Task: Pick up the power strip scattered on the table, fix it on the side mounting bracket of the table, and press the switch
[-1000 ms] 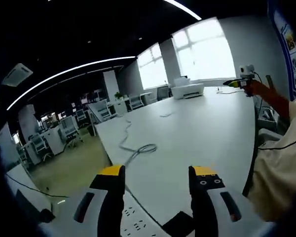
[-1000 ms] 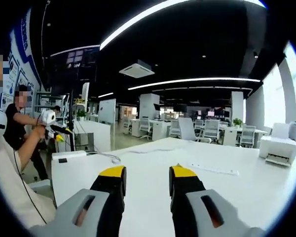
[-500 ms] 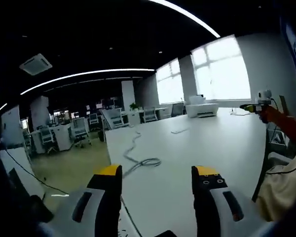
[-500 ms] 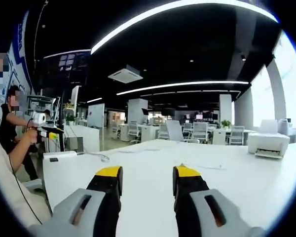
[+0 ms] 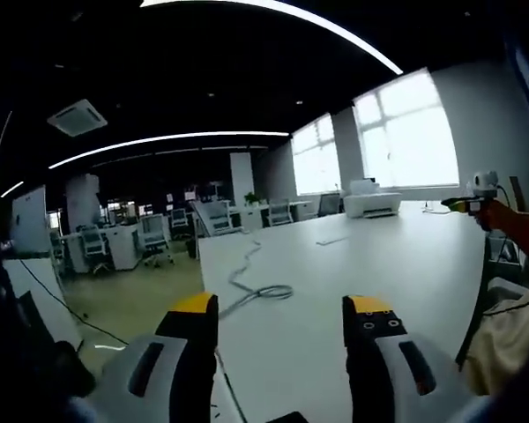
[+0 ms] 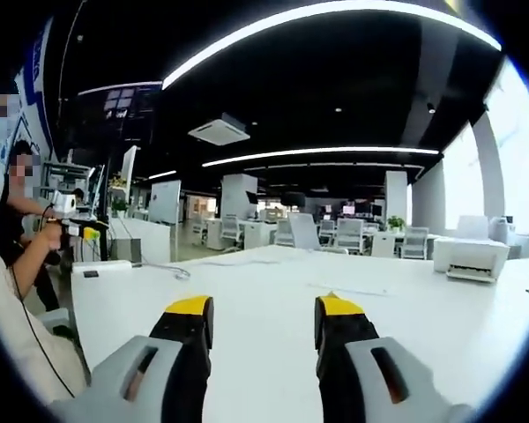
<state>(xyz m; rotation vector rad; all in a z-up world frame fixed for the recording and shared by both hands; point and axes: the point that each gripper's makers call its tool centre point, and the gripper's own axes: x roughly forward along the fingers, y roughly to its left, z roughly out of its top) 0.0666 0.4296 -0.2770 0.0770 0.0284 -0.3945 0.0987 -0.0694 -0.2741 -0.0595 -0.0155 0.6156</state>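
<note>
Hovering: both tongs (image 5: 280, 310) (image 6: 257, 310) agape over smooth white table (image 5: 379, 256); cable (image 5: 257, 291) coiled.

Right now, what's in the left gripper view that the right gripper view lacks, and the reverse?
Left gripper view: a grey cable coiled on the white table, big windows, and another person's hand holding a device at the right edge. Right gripper view: a person at the left working at a bench, and a ceiling air unit. Both: an open hand-held gripper holding nothing, the table, a white printer, office chairs and ceiling light strips.
</note>
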